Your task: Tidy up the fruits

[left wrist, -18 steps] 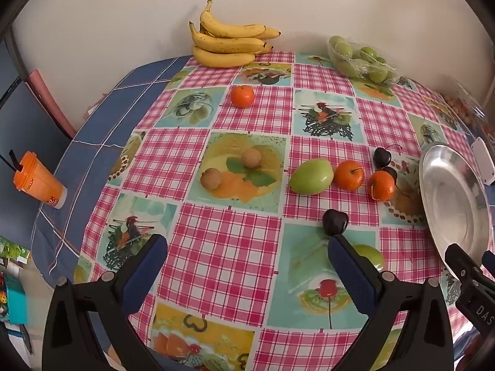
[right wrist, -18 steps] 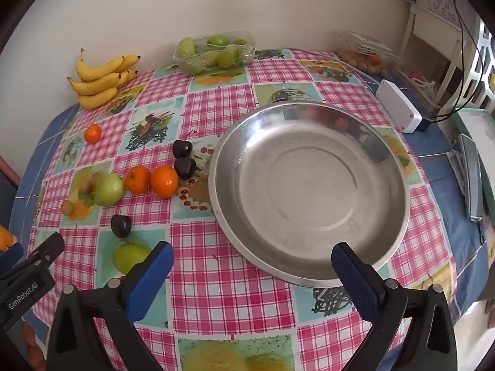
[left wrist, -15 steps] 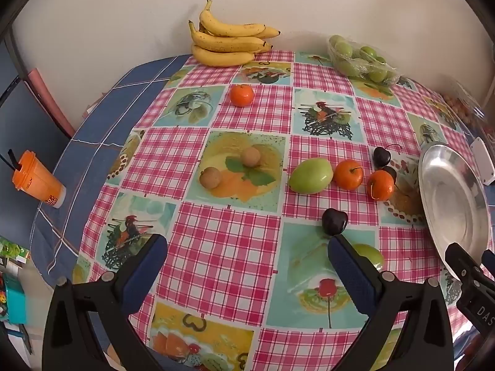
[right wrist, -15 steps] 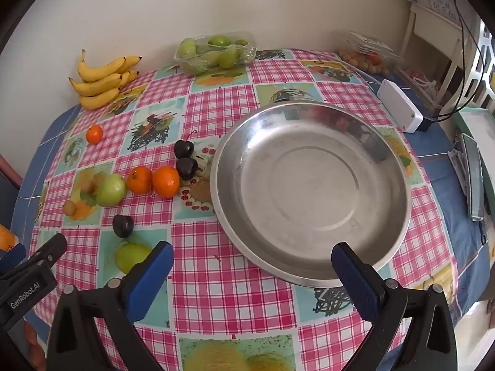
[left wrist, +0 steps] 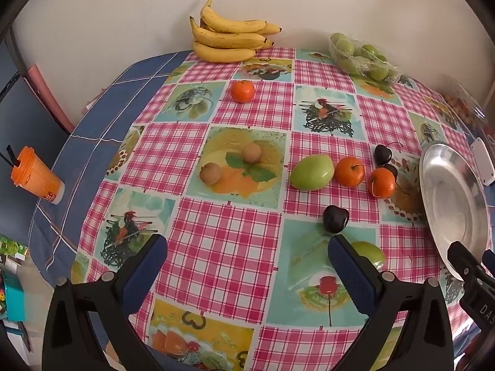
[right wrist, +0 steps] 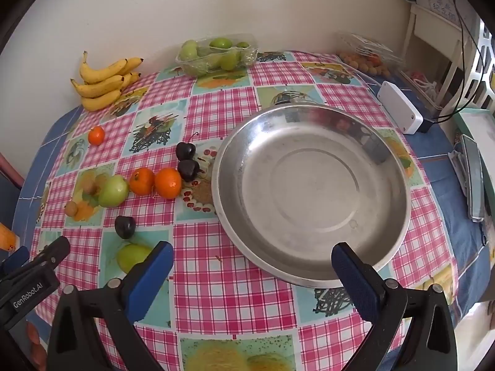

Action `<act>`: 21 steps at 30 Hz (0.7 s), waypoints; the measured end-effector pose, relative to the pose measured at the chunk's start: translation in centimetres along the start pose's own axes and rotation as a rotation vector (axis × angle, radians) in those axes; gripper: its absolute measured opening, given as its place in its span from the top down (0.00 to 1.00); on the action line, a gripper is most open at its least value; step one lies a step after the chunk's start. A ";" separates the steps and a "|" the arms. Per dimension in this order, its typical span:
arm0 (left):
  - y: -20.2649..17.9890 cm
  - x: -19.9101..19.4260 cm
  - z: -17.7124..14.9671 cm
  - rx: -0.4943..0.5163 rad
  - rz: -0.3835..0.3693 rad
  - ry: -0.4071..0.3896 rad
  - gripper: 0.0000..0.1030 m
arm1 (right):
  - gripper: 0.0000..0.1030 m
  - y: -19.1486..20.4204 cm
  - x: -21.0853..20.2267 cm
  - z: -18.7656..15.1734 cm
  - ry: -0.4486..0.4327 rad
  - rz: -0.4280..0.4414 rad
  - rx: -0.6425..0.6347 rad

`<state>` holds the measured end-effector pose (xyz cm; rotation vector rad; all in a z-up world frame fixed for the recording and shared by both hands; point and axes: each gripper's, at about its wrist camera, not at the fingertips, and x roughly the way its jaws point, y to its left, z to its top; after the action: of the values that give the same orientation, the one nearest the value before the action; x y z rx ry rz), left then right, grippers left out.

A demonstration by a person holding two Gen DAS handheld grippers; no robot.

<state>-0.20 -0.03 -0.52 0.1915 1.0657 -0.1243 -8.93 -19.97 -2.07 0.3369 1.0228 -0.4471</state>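
A large empty metal bowl (right wrist: 311,191) sits on the checked tablecloth; its edge shows in the left wrist view (left wrist: 453,204). Loose fruit lies left of it: a green apple (left wrist: 312,172), two oranges (left wrist: 350,171), dark plums (left wrist: 335,219), a second green fruit (left wrist: 369,252) by my left gripper's right finger, two brown fruits (left wrist: 210,173) and a lone orange (left wrist: 243,91). My left gripper (left wrist: 247,266) is open and empty above the table's near edge. My right gripper (right wrist: 252,266) is open and empty before the bowl's near rim.
Bananas (left wrist: 230,38) and a clear tray of green fruit (left wrist: 362,57) stand at the back by the wall. An orange cup (left wrist: 35,177) is off the table at left. A white box (right wrist: 400,111) and a tray of small fruit (right wrist: 365,57) lie at right.
Both grippers have drifted very slightly; the fruit and bowl have not moved.
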 end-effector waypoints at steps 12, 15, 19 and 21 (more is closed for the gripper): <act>0.1 0.0 0.1 0.011 -0.004 0.005 0.00 | 0.00 0.0 0.0 0.0 0.003 -0.005 0.001; 0.1 0.0 0.1 0.011 -0.004 0.006 0.00 | 0.00 -0.1 0.1 0.0 0.003 -0.004 0.001; 0.1 0.1 0.1 0.009 -0.002 0.007 0.00 | 0.00 -0.1 0.1 0.0 0.005 -0.004 0.002; 0.2 0.1 0.0 0.010 -0.003 0.006 0.00 | 0.00 -0.1 0.1 0.0 0.006 -0.004 0.003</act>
<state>-0.09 0.12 -0.59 0.1992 1.0720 -0.1318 -8.97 -20.05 -2.17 0.3390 1.0284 -0.4519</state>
